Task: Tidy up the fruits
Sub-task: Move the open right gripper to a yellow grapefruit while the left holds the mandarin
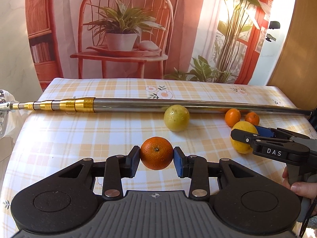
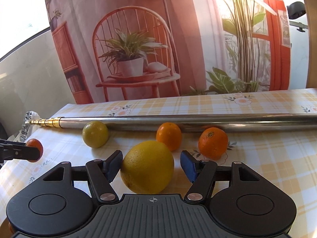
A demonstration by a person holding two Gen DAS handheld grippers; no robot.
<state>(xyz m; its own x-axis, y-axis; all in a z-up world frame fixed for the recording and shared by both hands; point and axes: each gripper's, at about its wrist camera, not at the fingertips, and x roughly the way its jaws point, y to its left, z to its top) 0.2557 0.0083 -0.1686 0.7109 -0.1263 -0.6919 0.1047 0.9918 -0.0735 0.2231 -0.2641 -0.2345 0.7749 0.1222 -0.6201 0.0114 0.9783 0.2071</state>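
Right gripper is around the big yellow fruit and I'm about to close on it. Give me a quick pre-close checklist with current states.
1. Large yellow fruit sits between the right gripper fingers: ok.
2. Right jaws open, gap visible on the right-hand side of the fruit: ok.
3. Left finger pad about touching the fruit, so it sits off-centre: not ok.
4. Nearest orange lies behind the fruit, outside the fingers: ok.
5. Left gripper shut on its orange and well apart from the right one: ok.
6. Whether the held orange is lifted off the tablecloth: cannot tell.
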